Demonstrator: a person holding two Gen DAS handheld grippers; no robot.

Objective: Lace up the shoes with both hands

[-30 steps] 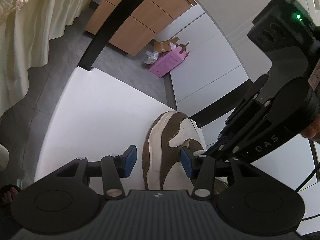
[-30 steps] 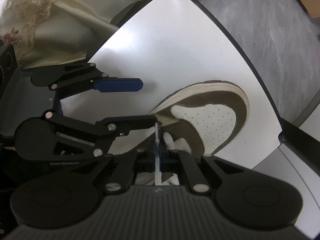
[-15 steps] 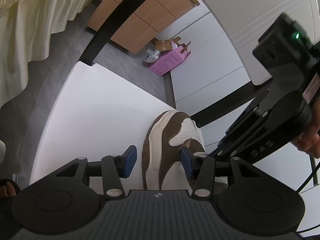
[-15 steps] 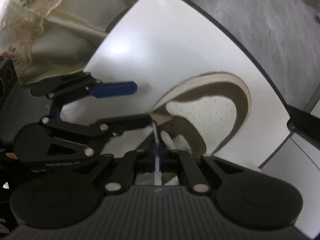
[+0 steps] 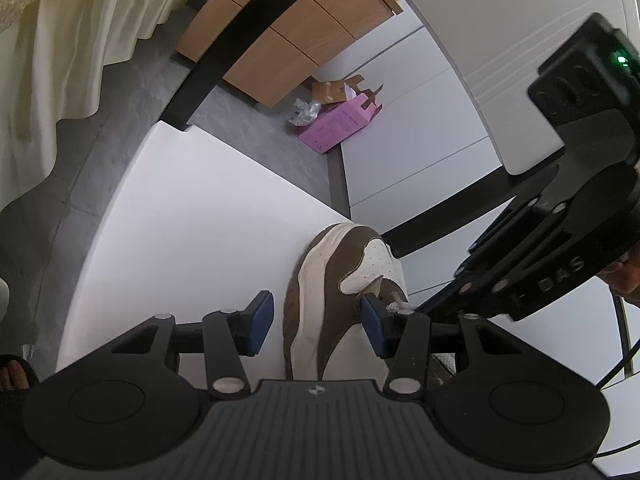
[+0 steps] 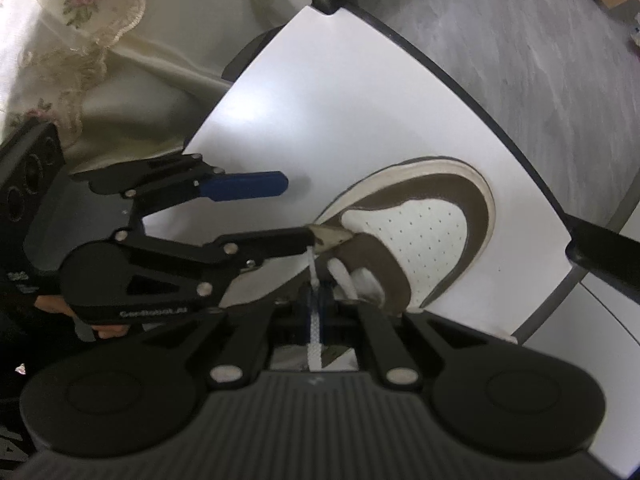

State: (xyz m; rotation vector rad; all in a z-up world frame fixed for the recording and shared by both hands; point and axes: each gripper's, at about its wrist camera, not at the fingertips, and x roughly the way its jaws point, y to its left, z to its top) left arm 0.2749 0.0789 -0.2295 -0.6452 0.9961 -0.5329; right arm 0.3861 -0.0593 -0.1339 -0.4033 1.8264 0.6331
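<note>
On a white table (image 6: pixel 360 92) over grey flooring: right gripper (image 6: pixel 316 304) clamped on a white lace (image 6: pixel 315 332), left gripper (image 5: pixel 316 322) half-open astride the brown-and-white shoe (image 6: pixel 424 232), one pad against its eyelet flap.

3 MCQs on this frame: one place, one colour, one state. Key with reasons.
1. Where does the shoe sit?
A. near the white table's corner
B. on the grey floor
C. inside the pink box

2. What colours is the shoe?
A. black and red
B. brown and white
C. all blue

3. How is the right claw?
A. open and empty
B. shut on the white lace
C. shut on the shoe's sole

Key:
1 A: the toe lies close to the corner of the white table.
2 B: brown panels surround a perforated white toe.
3 B: the white lace runs between the closed pads; the left claw straddles the shoe's side wall.
</note>
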